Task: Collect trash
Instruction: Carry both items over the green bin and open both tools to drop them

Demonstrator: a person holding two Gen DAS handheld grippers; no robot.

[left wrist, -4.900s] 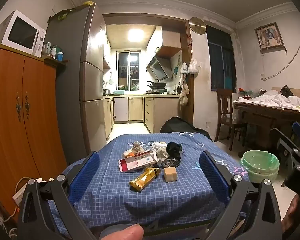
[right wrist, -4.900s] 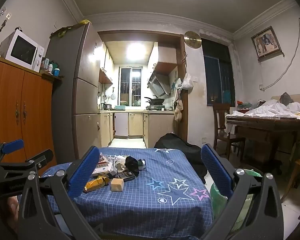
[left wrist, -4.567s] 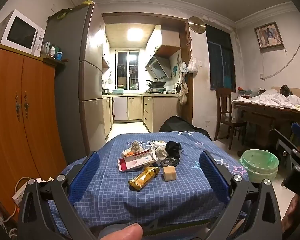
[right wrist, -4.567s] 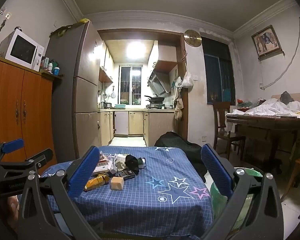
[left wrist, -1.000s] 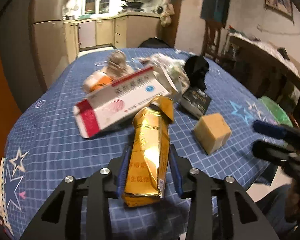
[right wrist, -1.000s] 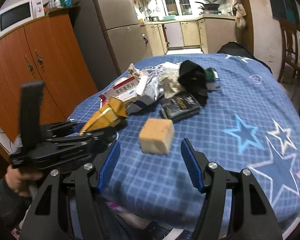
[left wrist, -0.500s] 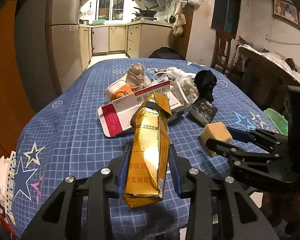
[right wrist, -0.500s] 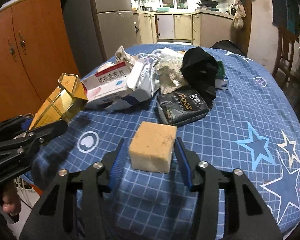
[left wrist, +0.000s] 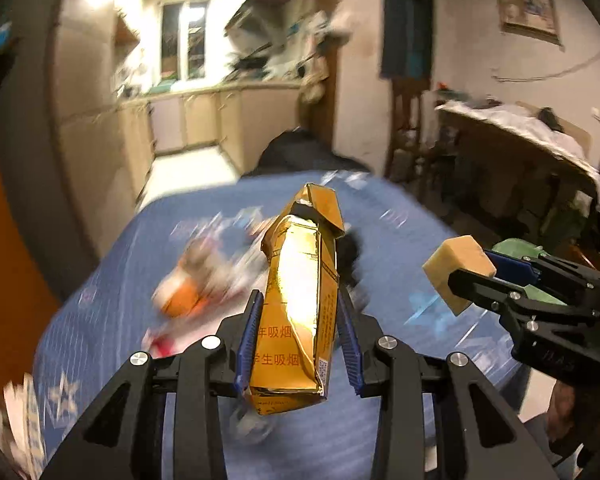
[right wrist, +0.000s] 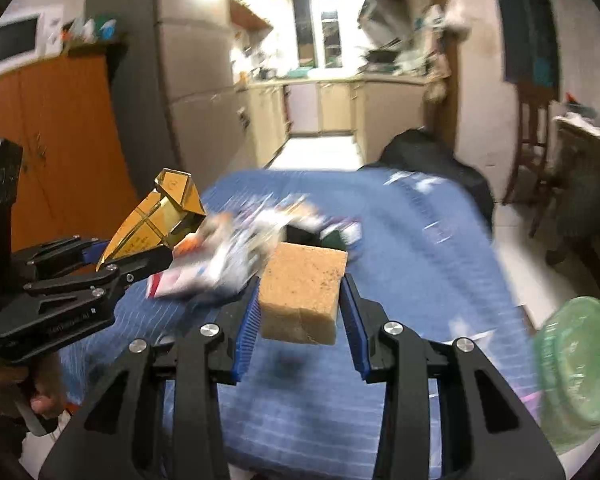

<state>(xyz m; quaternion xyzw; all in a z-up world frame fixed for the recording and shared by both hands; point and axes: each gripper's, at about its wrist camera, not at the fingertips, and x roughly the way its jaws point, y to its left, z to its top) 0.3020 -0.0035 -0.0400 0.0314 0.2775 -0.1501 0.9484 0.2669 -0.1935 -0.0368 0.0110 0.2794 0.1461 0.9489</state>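
Centre of both views: each gripper clamps one item.
Left gripper point(left wrist: 300, 336): gripping gold cigarette pack point(left wrist: 298, 300) — lifted.
Right gripper point(right wrist: 300, 316): jaws just closing, now gripping tan sponge block point(right wrist: 302, 292).
Table litter point(right wrist: 236, 264): blurred — perhaps cartons.

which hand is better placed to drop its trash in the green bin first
Right, probably. The right gripper, shut on the sponge, has the green bin close at its lower right. The left gripper, holding the gold pack, sees the bin only beyond the right gripper.
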